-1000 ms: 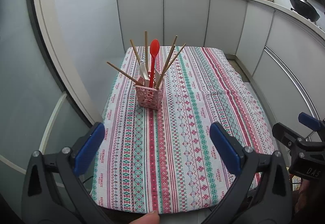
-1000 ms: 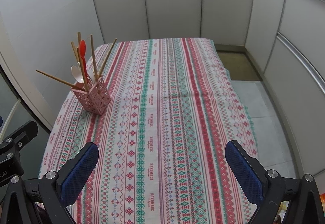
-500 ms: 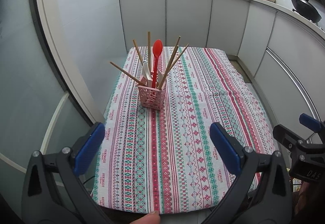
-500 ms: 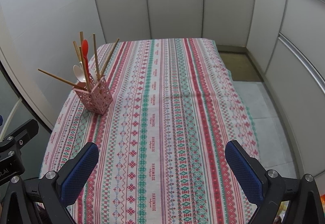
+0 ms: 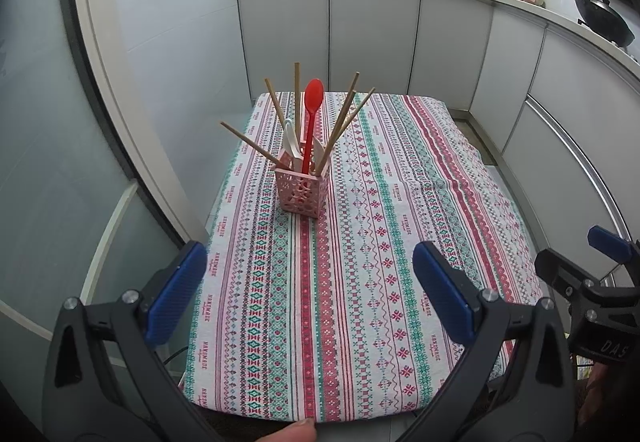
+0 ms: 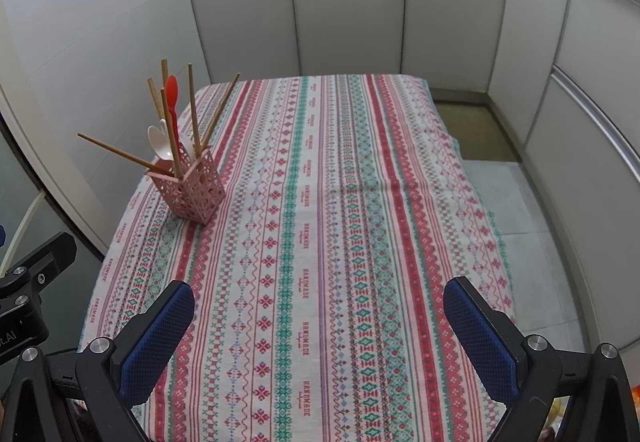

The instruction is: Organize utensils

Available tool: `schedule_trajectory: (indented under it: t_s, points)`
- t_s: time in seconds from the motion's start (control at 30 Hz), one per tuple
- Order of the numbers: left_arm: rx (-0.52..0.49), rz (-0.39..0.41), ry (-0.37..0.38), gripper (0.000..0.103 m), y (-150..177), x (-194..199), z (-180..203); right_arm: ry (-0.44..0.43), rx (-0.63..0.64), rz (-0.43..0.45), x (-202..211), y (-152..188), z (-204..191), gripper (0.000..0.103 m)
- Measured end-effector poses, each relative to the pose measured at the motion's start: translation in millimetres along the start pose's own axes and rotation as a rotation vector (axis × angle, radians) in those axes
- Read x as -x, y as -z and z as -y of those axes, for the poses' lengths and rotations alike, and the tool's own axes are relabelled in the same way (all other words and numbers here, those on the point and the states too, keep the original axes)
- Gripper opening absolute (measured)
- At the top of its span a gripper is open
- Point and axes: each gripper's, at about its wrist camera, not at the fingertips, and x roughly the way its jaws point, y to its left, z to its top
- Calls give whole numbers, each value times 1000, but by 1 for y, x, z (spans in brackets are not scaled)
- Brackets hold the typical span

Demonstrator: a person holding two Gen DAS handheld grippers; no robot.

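Both tools are hovering empty over the near edge of the striped tablecloth [image 5: 360,262]. The left gripper [image 5: 308,282] is holding its blue pads spread wide with nothing between them, and the right gripper [image 6: 320,326] is gaping just as wide.

Ahead of the left gripper, slightly to its left, the pink lattice holder [image 5: 303,191] is standing upright on the cloth; from the right gripper it is sitting well off to the front-left. Inside it the wooden chopsticks [image 5: 340,125] are fanning out in all directions, one of them [image 6: 120,153] leaning out low and nearly flat toward the wall side. A red spoon [image 5: 311,121] is poking up bowl-first in the middle, and a white spoon [image 6: 159,143] is tucked lower; there may be a second white piece beside it, though I am not seeing it clearly.

The risk I am watching: the holder looks light and top-heavy, so a gripper reaching in is likely to snag a splayed stick and tip the whole thing. The low-leaning chopstick could also lever out and roll off the cloth.
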Motion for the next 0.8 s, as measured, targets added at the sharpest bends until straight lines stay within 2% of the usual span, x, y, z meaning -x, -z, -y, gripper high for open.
schedule_trajectory:
  t_s: [0.8]
  points:
    - [10,-9,13,102,1,-2,0,-1,4,-4,-1,-1,-1,102]
